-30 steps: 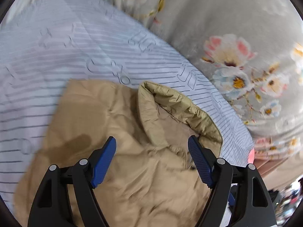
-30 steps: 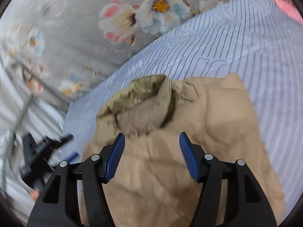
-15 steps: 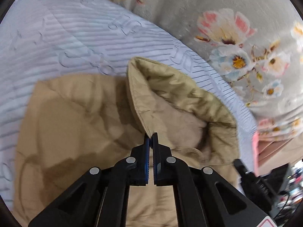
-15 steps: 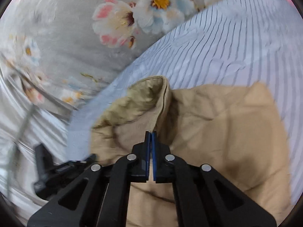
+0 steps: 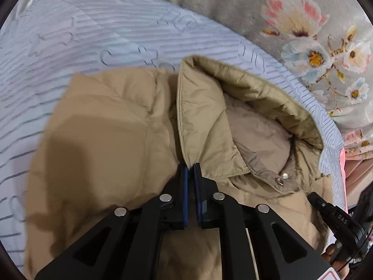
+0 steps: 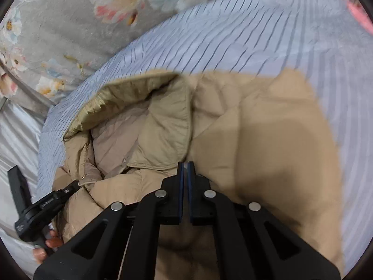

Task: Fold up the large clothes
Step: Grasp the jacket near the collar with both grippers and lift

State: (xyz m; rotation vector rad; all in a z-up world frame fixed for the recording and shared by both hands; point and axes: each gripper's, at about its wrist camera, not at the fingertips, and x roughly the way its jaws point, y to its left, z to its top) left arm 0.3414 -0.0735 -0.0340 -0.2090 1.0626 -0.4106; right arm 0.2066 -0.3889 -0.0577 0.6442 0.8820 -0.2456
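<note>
A tan padded jacket (image 5: 105,144) with a hood (image 5: 256,107) lies on a striped pale blue sheet (image 5: 93,30). It also shows in the right wrist view (image 6: 268,144), with the hood (image 6: 139,121) at left. My left gripper (image 5: 190,166) is shut on the jacket fabric at the hood's near left corner. My right gripper (image 6: 185,164) is shut on the jacket fabric at the hood's near right corner. The left gripper (image 6: 42,207) shows at the lower left of the right wrist view; the right gripper (image 5: 335,219) shows at the lower right of the left wrist view.
A grey floral blanket (image 5: 291,18) lies beyond the striped sheet, also seen in the right wrist view (image 6: 70,23). Shiny pale fabric (image 6: 16,140) lies at the left. The sheet's edge drops off at the right of the left wrist view (image 5: 335,144).
Both grippers went from open above the jacket to shut on the fabric at the base of the hood, one at each side, and have moved in closer.
</note>
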